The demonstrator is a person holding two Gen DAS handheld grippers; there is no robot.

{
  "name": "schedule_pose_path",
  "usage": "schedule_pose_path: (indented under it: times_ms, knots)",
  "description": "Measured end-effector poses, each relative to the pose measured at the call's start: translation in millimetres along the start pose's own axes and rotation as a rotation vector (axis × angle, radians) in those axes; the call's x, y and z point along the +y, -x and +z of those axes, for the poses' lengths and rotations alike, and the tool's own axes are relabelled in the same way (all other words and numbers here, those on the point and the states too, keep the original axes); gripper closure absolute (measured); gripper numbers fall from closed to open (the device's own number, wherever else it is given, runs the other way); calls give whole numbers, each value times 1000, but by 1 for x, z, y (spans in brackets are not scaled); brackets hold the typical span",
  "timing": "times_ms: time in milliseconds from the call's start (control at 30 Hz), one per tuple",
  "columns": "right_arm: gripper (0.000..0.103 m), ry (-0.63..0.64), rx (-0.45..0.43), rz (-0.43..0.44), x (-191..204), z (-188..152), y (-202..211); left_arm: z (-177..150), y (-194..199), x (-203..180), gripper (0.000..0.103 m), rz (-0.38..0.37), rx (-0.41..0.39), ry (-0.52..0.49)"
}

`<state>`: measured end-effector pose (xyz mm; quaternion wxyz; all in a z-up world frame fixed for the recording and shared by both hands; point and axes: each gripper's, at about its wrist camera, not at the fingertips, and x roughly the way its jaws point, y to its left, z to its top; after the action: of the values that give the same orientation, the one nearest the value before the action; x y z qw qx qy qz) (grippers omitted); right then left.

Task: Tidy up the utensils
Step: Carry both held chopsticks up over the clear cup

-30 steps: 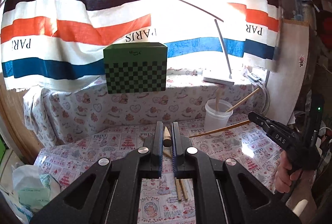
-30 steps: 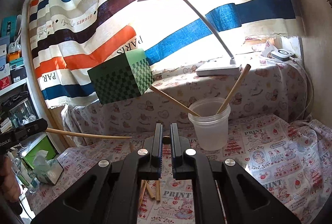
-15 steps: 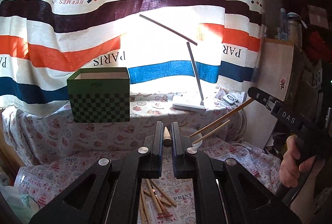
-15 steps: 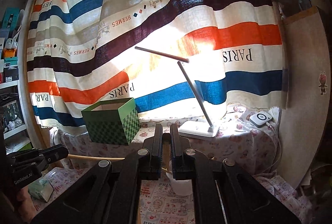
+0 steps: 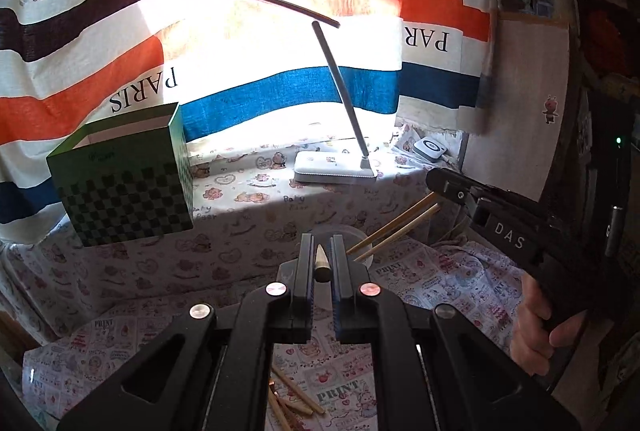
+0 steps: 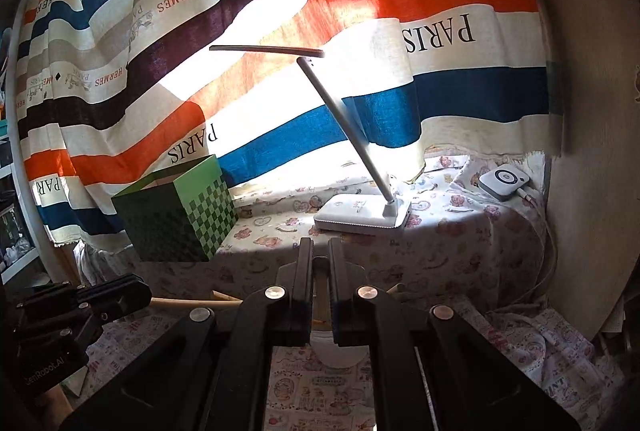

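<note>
Both grippers clamp wooden chopsticks above the clear plastic cup

A tapered wooden chopstick [image 5: 322,263] sits pinched between the closed jaws of the left gripper [image 5: 322,257], just over the clear plastic cup [image 5: 362,237]; two more chopsticks [image 5: 396,229] lean out of the cup toward 2 o'clock, and loose ones [image 5: 296,401] lie on the printed tablecloth [image 5: 452,283] at 6 o'clock. The right gripper [image 6: 321,267] grips a pale chopstick [image 6: 321,285]. A green checked box [image 5: 124,187] stands at 9 o'clock, a white desk lamp [image 5: 334,173] at 12
</note>
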<state>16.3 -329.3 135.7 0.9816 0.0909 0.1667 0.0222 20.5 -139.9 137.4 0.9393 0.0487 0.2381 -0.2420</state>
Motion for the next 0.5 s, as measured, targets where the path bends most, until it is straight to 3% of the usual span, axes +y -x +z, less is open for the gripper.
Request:
schedule_pose_path:
  times_ms: [367,500]
  knots:
    - [96,-8,69,-9,-12,-7,-43,6,-55,-4,97,10,60,1]
    - [96,-14,79,7,-13,-7,-45,8,-59,-8,97,27,37,-15]
